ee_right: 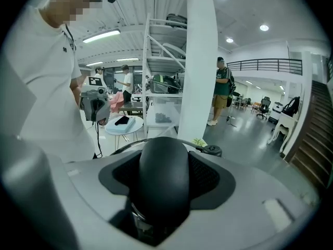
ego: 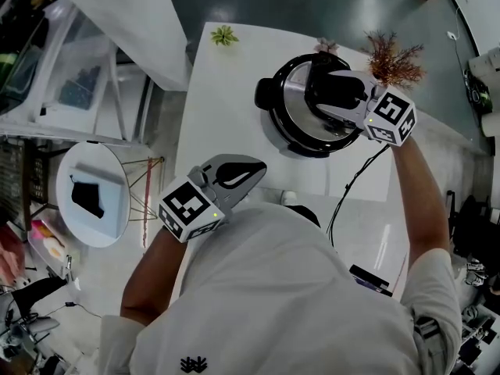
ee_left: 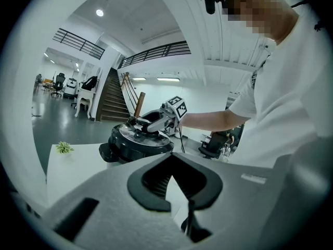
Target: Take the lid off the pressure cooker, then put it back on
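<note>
The black and steel pressure cooker (ego: 291,123) stands at the far right of the white table (ego: 223,108), lid on top. My right gripper (ego: 324,88) reaches in from the right and is shut on the lid's black handle (ego: 337,92). In the right gripper view that handle (ee_right: 162,181) fills the space between both pads of the right gripper (ee_right: 164,150), with the lid's rim (ee_right: 120,148) just beyond. My left gripper (ego: 250,170) hovers over the table's near edge, shut and holding nothing. From the left gripper view, the left gripper (ee_left: 173,158) points towards the cooker (ee_left: 136,144).
A small green plant (ego: 224,35) sits at the table's far edge and a reddish dried sprig (ego: 394,62) beside the cooker. The cooker's black cable (ego: 351,184) runs off the near right edge. A round side table (ego: 94,195) stands on the left.
</note>
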The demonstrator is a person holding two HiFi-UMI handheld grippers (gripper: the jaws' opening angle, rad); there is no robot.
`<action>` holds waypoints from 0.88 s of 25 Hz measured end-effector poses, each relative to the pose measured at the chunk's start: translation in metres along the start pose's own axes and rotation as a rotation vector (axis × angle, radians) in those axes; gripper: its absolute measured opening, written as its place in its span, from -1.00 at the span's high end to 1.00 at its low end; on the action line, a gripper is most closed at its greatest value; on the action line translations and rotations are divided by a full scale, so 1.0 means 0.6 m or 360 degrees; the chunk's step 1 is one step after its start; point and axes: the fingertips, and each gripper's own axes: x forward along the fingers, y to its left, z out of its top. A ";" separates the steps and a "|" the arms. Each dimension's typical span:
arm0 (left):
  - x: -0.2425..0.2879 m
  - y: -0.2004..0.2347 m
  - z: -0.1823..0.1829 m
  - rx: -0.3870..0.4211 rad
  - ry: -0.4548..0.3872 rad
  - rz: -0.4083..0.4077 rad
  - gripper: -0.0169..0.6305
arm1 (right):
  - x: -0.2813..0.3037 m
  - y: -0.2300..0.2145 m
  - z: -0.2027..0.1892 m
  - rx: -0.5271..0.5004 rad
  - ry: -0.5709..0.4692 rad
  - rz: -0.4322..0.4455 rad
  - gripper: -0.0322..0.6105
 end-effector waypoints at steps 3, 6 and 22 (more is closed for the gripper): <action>0.001 0.001 -0.002 -0.0008 0.0006 -0.0001 0.93 | 0.000 0.001 0.002 -0.0007 -0.0007 0.0013 -0.01; 0.006 0.001 -0.002 -0.0015 0.0009 -0.0003 0.93 | 0.000 0.000 0.002 -0.0008 -0.0014 0.0017 -0.01; 0.016 -0.014 0.003 0.0011 0.0020 -0.0063 0.93 | 0.000 -0.001 0.001 -0.0018 -0.0011 -0.0018 -0.02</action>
